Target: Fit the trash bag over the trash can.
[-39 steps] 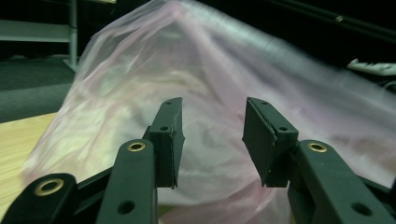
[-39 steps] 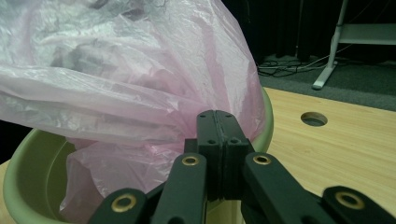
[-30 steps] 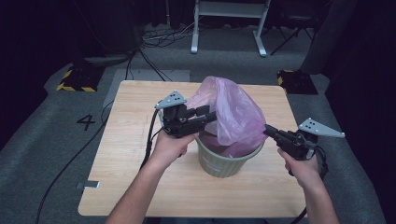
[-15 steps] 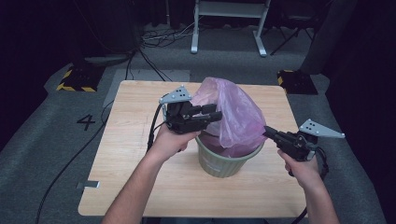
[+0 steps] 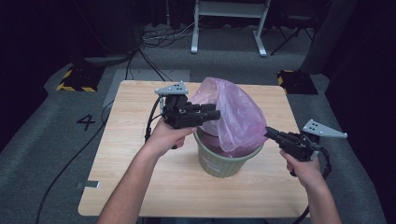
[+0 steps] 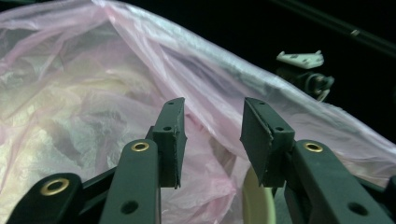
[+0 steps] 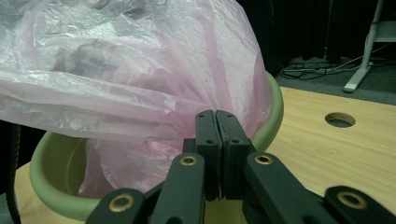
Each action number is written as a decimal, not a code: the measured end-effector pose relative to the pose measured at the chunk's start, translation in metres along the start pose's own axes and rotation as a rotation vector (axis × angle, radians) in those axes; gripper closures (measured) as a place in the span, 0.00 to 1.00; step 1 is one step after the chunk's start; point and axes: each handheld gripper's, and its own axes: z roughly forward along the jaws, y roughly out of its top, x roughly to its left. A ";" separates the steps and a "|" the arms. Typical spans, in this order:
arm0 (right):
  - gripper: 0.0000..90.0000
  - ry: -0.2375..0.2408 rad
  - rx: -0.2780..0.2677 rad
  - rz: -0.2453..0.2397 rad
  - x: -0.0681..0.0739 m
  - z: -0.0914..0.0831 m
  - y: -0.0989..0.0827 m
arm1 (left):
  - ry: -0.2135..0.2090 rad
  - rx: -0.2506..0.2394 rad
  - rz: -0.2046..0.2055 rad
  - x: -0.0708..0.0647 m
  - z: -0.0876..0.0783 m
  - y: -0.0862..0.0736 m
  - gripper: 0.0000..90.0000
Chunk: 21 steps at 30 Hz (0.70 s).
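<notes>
Looks like a lab or recording studio setup: black curtains all round, grey carpet (image 5: 51, 154) with a "4" (image 5: 87, 122) marked on it. There's also yellow-black hazard-striped floor blocks (image 5: 74, 80), loose cables (image 5: 163, 39), and one bare wooden tabletop (image 5: 135, 163).

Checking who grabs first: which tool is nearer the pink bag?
Left. The left tool hangs open against the pink bag; the right tool, shut, sits just off its side.

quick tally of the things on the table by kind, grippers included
Bins: 1, green bin
Bags: 1, pink plastic bag billowing out of it
Grippers: 2, left gripper with jaws apart, right gripper with jaws together
Total: 4
</notes>
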 end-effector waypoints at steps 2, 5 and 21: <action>0.98 0.005 0.002 -0.001 0.000 0.000 0.000 | 0.005 0.016 0.003 -0.001 0.004 -0.001 0.74; 0.96 0.010 0.005 0.000 0.000 0.000 0.000 | -0.013 0.014 0.017 -0.003 0.008 -0.001 0.86; 0.30 0.032 0.035 -0.042 0.034 -0.016 0.045 | 0.012 0.058 0.154 -0.024 0.020 0.009 1.00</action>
